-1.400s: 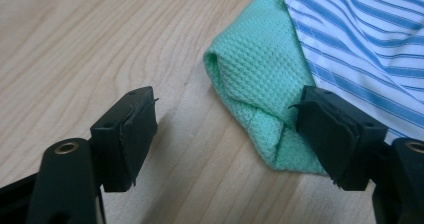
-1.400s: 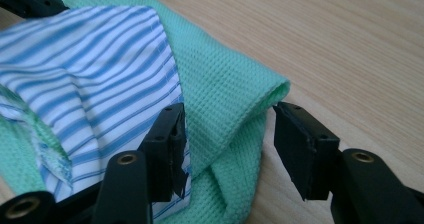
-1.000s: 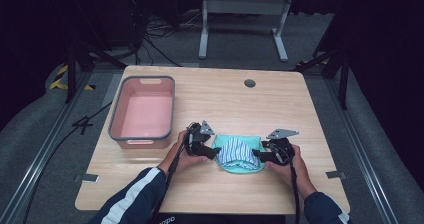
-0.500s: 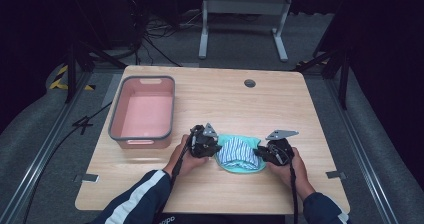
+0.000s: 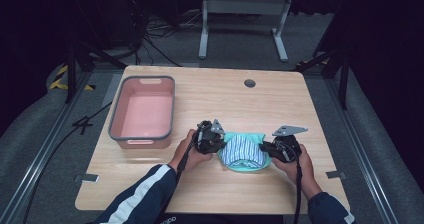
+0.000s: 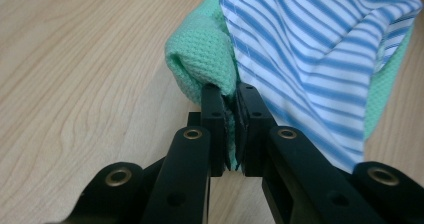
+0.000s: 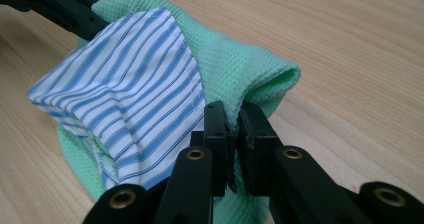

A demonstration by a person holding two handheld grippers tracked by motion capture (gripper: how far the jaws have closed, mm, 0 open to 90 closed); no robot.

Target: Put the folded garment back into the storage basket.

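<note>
Centrally, near the front edge of the wooden surface [image 5: 210, 96]: one green knitted cloth [image 5: 239, 163] with one blue-striped white cloth [image 5: 242, 150] lying on it, held between two tools. Left tool [image 5: 219, 143] clamped on the bundle's left edge, jaws pressed together on a rolled green fold [image 6: 202, 54] beside the striped fabric [image 6: 320, 49]. Right tool [image 5: 264, 148] clamped likewise on the right edge, jaws closed over the green fold [image 7: 250, 79] just beside the striped cloth [image 7: 135, 79]. One pink tray with grey rim [image 5: 116, 115] at left, well apart from the bundle, close to the left edge. One dark round hole [image 5: 250, 83] near the far edge. Bare wood behind the bundle up to the far edge, to the right, and in a narrower strip toward the front edge.
</note>
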